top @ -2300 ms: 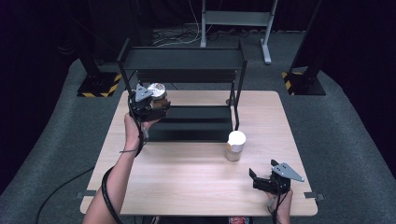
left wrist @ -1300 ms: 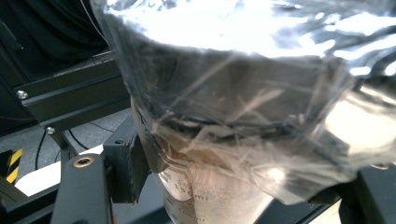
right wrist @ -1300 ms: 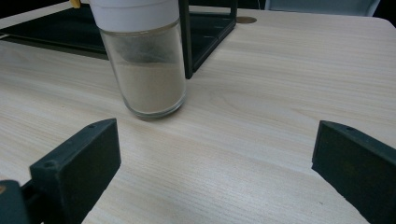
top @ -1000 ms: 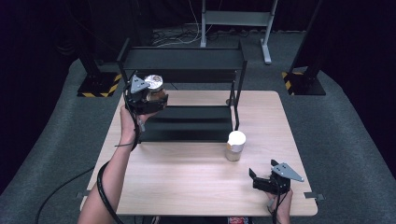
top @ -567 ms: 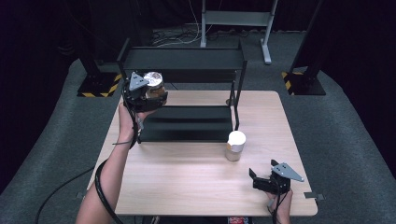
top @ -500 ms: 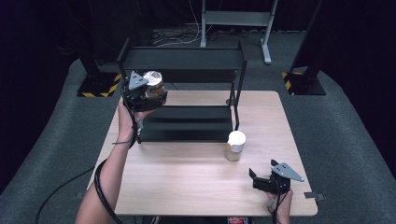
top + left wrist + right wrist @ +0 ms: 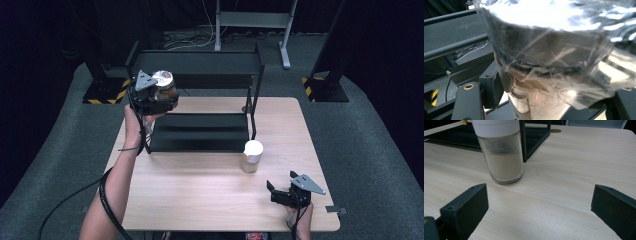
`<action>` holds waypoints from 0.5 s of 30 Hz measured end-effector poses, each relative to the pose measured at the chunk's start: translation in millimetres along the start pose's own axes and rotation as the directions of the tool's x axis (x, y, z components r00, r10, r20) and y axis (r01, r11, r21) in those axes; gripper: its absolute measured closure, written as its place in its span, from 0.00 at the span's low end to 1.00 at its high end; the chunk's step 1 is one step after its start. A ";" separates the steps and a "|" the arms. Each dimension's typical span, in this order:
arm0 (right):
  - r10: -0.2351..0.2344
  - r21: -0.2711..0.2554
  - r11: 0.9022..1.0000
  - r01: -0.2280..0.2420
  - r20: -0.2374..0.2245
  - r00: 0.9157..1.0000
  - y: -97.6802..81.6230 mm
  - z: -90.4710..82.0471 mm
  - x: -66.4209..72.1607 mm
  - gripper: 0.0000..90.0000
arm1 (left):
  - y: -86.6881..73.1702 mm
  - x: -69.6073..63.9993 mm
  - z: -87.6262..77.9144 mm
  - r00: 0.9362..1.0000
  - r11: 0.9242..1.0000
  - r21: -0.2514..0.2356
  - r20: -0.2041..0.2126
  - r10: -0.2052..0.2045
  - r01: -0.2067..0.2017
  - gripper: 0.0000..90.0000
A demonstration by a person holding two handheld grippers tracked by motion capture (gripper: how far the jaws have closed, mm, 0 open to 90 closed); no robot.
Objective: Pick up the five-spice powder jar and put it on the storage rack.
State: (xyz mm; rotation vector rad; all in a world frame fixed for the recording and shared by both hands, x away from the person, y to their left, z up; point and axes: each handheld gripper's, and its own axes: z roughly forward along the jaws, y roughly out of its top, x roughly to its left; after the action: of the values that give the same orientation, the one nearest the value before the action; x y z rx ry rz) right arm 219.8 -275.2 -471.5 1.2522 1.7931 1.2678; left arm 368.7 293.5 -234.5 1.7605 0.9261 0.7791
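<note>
My left gripper (image 7: 162,95) is shut on a jar with a silver foil-covered top (image 7: 163,85), held in the air at the left end of the black two-tier shelf rack (image 7: 200,67). In the left gripper view the jar (image 7: 554,62) stands close up, brown powder showing low in it, and the black pads (image 7: 495,90) press its sides. My right gripper (image 7: 280,192) rests open near the table's front right corner. A glass jar with a white lid (image 7: 252,156) holding tan powder stands on the table ahead of it, also seen as the jar (image 7: 501,155) beyond the wide-apart jaws.
The rack's lower tray (image 7: 200,132) lies on the wooden table (image 7: 200,195) behind the white-lidded jar, with a black upright post (image 7: 523,140) just right of that jar. Grey carpet and dark stands surround the table.
The left hand has lifted the foil-topped jar up and back toward the rack's upper shelf. The right gripper and the white-lidded jar have stayed put.
</note>
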 end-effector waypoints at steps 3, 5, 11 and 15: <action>0.001 -0.001 1.000 -0.001 0.002 1.000 -0.2 -0.1 0.2 0.00 | 2.0 0.5 -0.6 1.000 1.000 0.000 -0.001 0.001 -0.001 0.34; 0.001 -0.002 1.000 -0.001 0.002 1.000 -0.3 -0.1 0.2 0.00 | 3.9 1.5 -1.2 1.000 1.000 -0.001 0.001 0.000 0.000 0.34; 0.000 0.000 1.000 0.000 0.003 1.000 -0.1 0.0 0.5 0.00 | 9.9 3.7 -3.4 1.000 1.000 -0.008 0.006 -0.002 0.002 0.34; 0.001 0.000 1.000 -0.001 0.002 1.000 0.0 0.0 0.2 0.00 | 13.2 5.1 -4.6 1.000 1.000 -0.013 0.010 -0.002 0.002 0.34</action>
State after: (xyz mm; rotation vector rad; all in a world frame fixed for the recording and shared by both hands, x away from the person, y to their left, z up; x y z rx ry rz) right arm 219.7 -275.0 -471.5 1.2538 1.7916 1.2668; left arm 370.7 296.7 -220.1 1.7504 0.9148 0.7726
